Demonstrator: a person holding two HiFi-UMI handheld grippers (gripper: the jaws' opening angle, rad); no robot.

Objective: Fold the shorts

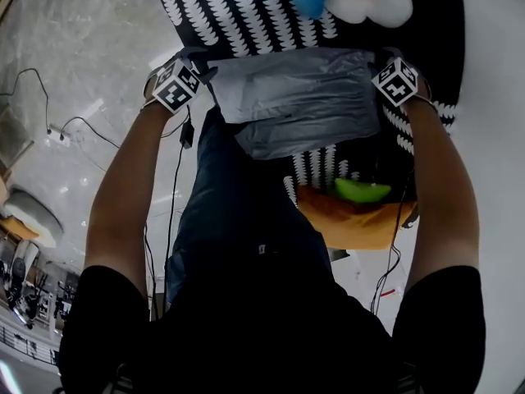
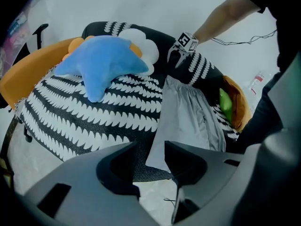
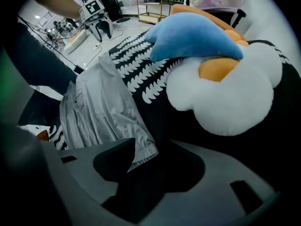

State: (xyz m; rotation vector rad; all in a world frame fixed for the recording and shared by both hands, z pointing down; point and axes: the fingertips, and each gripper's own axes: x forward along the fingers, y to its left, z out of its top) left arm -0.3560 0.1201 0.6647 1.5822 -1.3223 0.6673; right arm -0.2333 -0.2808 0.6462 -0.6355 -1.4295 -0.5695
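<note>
- One pair of light grey, thin-fabric shorts (image 1: pixel 295 105) is seen, spread across the near edge of the seat cover between the two grippers.
- Two grippers are counted. The left gripper (image 2: pixel 150 150) is held with its jaws partly apart. One corner of the shorts lies in the gap and is not pinched.
- The right gripper (image 3: pixel 151 152) is likewise held moderately wide, with a hemmed corner of the shorts lying loose between its jaws.
- Two plush toys are laid further back: one blue star-shaped cushion (image 2: pixel 101 62) and one white flower-shaped cushion with an orange centre (image 3: pixel 221 93). The star lies partly over the flower.
- One small green object (image 1: pixel 362 190) is seen on the seat; what it is cannot be told.
- The surface is one black fabric cover with rows of white leaf shapes (image 2: pixel 70 112), draped over one rounded orange seat (image 2: pixel 28 74).
- The floor (image 1: pixel 90 39) is pale, glossy and marbled, and thin black cables (image 1: pixel 47 105) are trailed across it. Open metal shelving (image 3: pixel 157 1) is seen far back in the room.
</note>
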